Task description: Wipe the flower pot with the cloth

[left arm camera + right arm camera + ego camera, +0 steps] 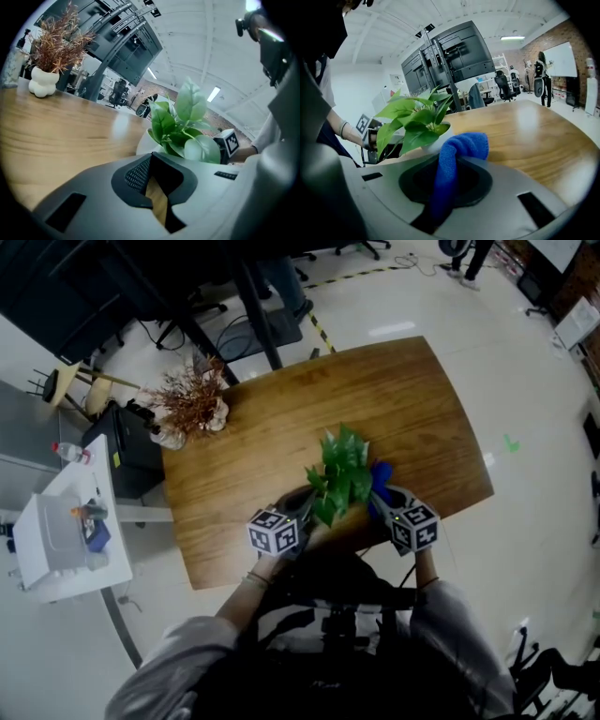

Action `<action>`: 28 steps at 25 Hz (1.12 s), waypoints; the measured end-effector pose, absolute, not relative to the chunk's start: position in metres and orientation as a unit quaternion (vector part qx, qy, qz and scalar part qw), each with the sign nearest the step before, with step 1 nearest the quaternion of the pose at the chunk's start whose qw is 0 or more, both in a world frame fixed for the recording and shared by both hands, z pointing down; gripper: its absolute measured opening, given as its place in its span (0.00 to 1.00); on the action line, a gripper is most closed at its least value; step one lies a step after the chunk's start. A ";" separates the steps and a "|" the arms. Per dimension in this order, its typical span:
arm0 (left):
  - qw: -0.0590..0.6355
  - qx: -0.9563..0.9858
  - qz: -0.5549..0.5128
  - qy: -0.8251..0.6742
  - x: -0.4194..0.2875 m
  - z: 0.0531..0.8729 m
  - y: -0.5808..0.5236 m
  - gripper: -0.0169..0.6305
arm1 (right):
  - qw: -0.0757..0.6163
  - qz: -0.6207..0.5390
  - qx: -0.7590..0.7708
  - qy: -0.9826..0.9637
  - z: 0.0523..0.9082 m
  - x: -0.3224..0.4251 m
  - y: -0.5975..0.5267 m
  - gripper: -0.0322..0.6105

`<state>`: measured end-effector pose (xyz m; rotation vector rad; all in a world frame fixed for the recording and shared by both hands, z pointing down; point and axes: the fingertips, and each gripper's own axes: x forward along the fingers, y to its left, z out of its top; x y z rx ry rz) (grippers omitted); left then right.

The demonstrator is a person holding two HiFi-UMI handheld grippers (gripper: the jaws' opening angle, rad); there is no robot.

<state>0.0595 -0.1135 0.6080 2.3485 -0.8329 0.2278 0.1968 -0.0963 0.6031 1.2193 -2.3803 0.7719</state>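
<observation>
A leafy green plant (339, 470) stands in a white flower pot (143, 143) near the front edge of the wooden table (394, 399). My right gripper (382, 498) is just right of the pot (436, 140), shut on a blue cloth (461, 145) that bulges out past the jaws close to the pot's side; I cannot tell whether it touches. My left gripper (298, 509) is on the pot's left side, its jaws (151, 157) drawn together with only a thin slit of table showing and nothing held. Leaves hide most of the pot in the head view.
A white vase of dried brown flowers (192, 404) stands at the table's far left corner. Black monitor stands (450, 51) rise beyond the table's far side. A white cart (61, 531) and a black box (127, 442) sit on the floor to the left.
</observation>
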 end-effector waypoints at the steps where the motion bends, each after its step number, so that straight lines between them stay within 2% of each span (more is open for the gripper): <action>1: 0.313 0.895 0.088 -0.306 0.065 0.608 -0.110 0.04 | 0.176 0.267 0.436 -0.841 0.599 0.200 -0.104 0.14; 11: 0.300 0.907 0.091 -0.281 0.088 0.604 -0.113 0.04 | 0.174 0.251 0.416 -0.856 0.592 0.184 -0.132 0.14; 28: 0.309 0.865 0.062 -0.389 0.005 0.615 -0.176 0.04 | 0.224 0.286 0.333 -0.870 0.634 0.100 -0.095 0.14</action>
